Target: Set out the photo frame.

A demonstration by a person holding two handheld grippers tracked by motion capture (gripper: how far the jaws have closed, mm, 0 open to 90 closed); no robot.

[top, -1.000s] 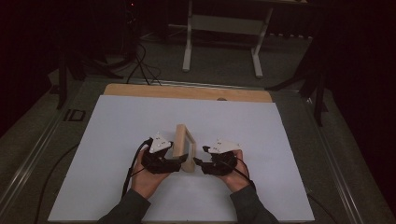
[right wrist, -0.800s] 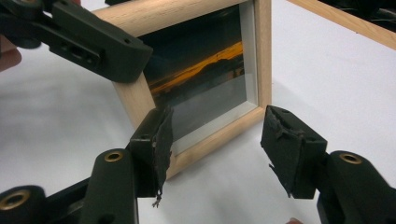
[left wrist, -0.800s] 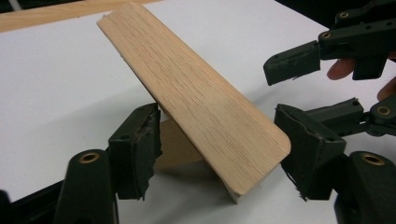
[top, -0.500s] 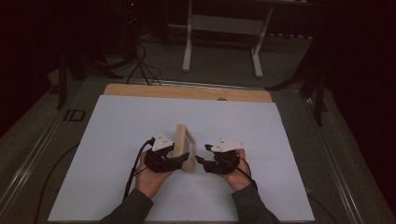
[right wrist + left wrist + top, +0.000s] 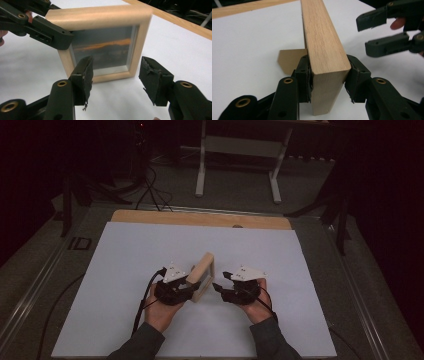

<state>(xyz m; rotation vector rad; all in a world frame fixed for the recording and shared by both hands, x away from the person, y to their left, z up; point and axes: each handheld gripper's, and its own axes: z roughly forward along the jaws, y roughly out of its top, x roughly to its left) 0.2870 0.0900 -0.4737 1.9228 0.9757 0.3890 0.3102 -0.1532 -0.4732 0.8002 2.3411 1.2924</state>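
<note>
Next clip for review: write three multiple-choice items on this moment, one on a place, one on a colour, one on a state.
1. Where does the frame stand?
A. between the two grippers
B. on the floor
C. at the sheet's far left corner

2. What colour is the sheet under it?
A. red
B. white
C. black

3. How do the left gripper's jaws stand?
A. wide open, away from everything
B. shut on a cable
C. clamped on the frame's edge

Key: 1 A, the high view shows it between the left gripper and the right gripper. 2 B, the sheet is plain white. 3 C, both pads press the wood, having just been closing.
</note>
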